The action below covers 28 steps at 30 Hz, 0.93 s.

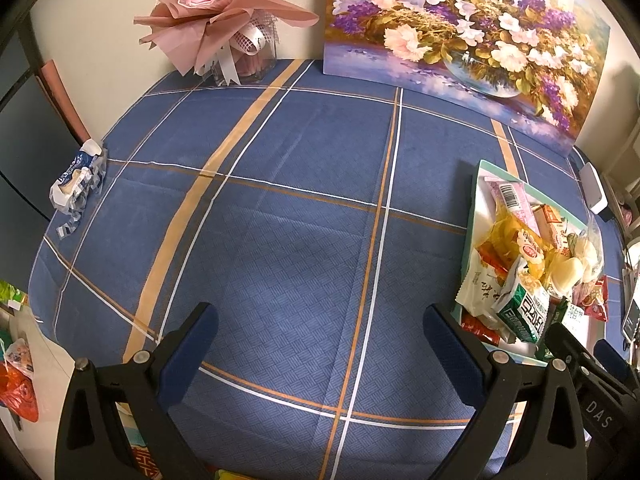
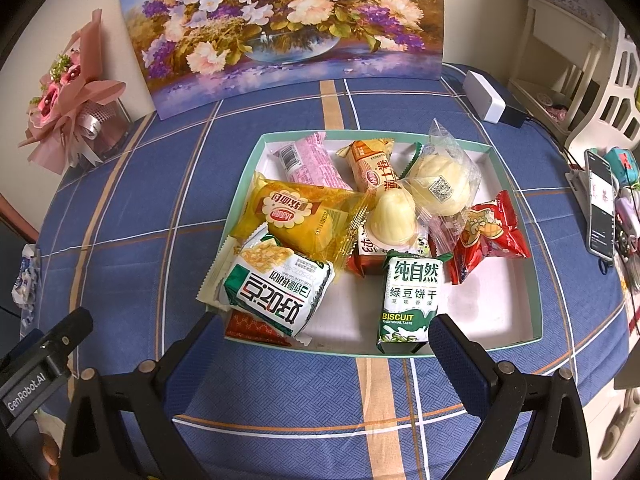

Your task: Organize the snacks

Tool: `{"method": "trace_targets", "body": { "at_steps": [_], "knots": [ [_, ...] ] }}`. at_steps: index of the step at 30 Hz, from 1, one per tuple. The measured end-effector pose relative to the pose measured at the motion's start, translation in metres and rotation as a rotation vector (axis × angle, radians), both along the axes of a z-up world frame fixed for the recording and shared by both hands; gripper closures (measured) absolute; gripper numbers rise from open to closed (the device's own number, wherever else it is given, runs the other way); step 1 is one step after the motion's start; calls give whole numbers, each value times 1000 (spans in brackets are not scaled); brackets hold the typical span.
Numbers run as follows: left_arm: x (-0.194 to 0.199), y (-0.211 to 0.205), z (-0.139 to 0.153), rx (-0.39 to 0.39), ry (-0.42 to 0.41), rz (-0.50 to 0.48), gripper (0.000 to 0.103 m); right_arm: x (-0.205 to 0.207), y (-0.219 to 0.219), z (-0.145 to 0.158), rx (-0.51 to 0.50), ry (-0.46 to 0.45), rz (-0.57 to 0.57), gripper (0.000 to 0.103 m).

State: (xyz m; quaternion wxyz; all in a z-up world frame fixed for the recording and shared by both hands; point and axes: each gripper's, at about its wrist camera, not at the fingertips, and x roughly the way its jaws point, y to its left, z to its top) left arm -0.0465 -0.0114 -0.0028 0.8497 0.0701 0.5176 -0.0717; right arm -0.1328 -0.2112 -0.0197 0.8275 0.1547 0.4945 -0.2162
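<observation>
A shallow white tray with a green rim (image 2: 516,332) sits on the blue plaid tablecloth, holding several snack packets. Among them are a green biscuit pack (image 2: 408,300), a green-and-white cracker bag (image 2: 276,292), a yellow bread pack (image 2: 304,216), a pink packet (image 2: 308,160), a red packet (image 2: 492,232) and a jelly cup (image 2: 394,216). My right gripper (image 2: 320,336) is open and empty at the tray's near edge. My left gripper (image 1: 320,328) is open and empty over bare cloth, left of the tray (image 1: 478,184).
A flower painting (image 2: 288,20) leans on the back wall. A pink bouquet in a glass vase (image 1: 224,12) stands at the back left. A crumpled blue-white wrapper (image 1: 78,180) lies at the table's left edge. A white box (image 2: 484,96) and a phone (image 2: 600,204) sit to the right.
</observation>
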Motion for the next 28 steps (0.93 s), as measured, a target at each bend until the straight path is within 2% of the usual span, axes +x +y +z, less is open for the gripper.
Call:
{"method": "trace_targets", "body": {
  "at_steps": [28],
  "knots": [
    [-4,0,0,8,-16,9,1,0,1,-2,0,7,5,0]
  ]
}}
